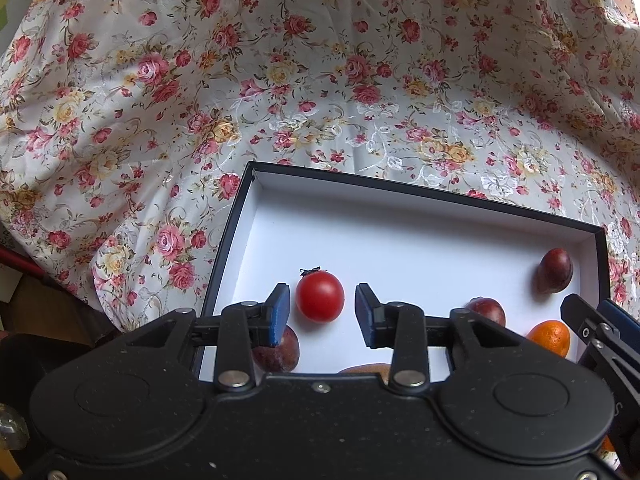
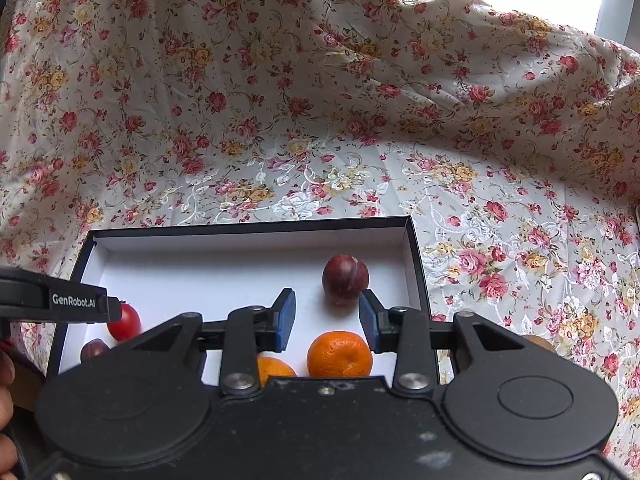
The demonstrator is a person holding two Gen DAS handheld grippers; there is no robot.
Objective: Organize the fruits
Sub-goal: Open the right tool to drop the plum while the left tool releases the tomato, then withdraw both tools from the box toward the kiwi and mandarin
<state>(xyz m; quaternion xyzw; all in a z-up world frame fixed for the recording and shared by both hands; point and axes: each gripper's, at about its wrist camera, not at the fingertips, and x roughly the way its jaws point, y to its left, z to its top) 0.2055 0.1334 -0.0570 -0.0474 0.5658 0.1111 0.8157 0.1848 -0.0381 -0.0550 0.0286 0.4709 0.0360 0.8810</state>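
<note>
A black box with a white inside lies on the flowered cloth. My left gripper hangs open over its left part, and a red tomato sits between the blue pads with a gap on each side. My right gripper is open over the right part. A dark plum lies just past its tips, and an orange lies lower between the fingers. A second orange and two more plums also lie in the box.
Flowered cloth covers the surface and rises in folds behind the box. A brownish fruit shows at the box's near edge. A brown object lies outside the box on the right. A hand shows at the left edge.
</note>
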